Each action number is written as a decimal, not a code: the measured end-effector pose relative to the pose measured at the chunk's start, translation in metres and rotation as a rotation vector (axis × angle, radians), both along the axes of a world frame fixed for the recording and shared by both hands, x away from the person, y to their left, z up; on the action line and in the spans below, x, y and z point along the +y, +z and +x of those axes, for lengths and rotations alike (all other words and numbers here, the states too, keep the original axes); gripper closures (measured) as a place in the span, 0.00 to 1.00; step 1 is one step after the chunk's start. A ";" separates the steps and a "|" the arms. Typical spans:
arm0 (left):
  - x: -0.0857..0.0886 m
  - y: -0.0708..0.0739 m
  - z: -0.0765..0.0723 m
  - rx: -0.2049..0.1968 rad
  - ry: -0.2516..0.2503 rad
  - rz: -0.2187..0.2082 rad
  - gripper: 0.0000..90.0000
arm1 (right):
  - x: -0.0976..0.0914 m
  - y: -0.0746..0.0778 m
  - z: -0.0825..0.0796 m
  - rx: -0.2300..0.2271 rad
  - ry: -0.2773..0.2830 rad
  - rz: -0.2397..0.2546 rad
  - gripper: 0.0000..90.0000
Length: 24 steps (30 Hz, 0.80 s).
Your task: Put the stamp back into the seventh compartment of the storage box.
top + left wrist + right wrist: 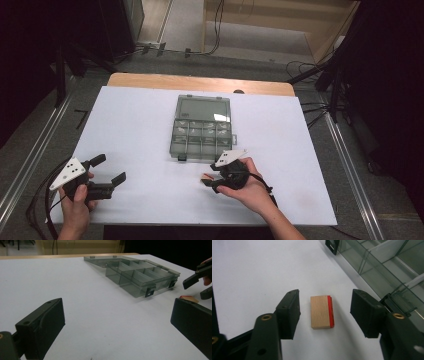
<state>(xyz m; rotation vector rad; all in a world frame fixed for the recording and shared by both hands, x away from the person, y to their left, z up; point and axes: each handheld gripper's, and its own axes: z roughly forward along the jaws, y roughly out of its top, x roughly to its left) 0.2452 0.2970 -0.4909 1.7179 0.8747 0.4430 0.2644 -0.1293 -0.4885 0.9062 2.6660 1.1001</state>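
The block (320, 312), pale wood with a red layer along one side, lies flat on the white sheet just in front of the box (201, 128), near its front wall and one of its black latches. The right gripper (324, 312) hangs over it with the jaws spread wide, one on either side and neither touching, so the step in hand looks like the grasp itself. To do it well, I would lower the jaws until they straddle the block's two long sides, keep the block centred between them, and close squarely on the wood and red faces so it does not twist or skid on the smooth sheet; the jaw nearer the box should stay off its wall and latch. The box is clear grey plastic, its lid laid back flat behind it and its divided compartments open; they look empty, which suits dropping the block in afterwards. The left gripper (98, 176) is held well to the left of the box, jaws wide apart and holding nothing, pointing towards it. The white sheet (130, 125) covers most of the table (200, 82), whose wooden edge shows beyond the box. Past that lie a grey floor, trailing cables, dark stands and a pale wooden wall panel.
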 end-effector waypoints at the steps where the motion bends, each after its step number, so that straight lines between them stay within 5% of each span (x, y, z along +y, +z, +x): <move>1: 0.000 0.000 0.000 0.000 0.000 -0.001 0.00 | 0.002 -0.001 0.000 0.005 0.001 -0.011 0.46; 8: -0.001 0.000 0.000 0.004 0.001 0.005 0.00 | 0.009 -0.008 0.001 0.011 0.020 -0.079 0.56; 24: 0.000 -0.001 0.001 0.001 -0.002 -0.004 0.00 | 0.008 -0.015 0.003 -0.011 0.030 -0.090 0.72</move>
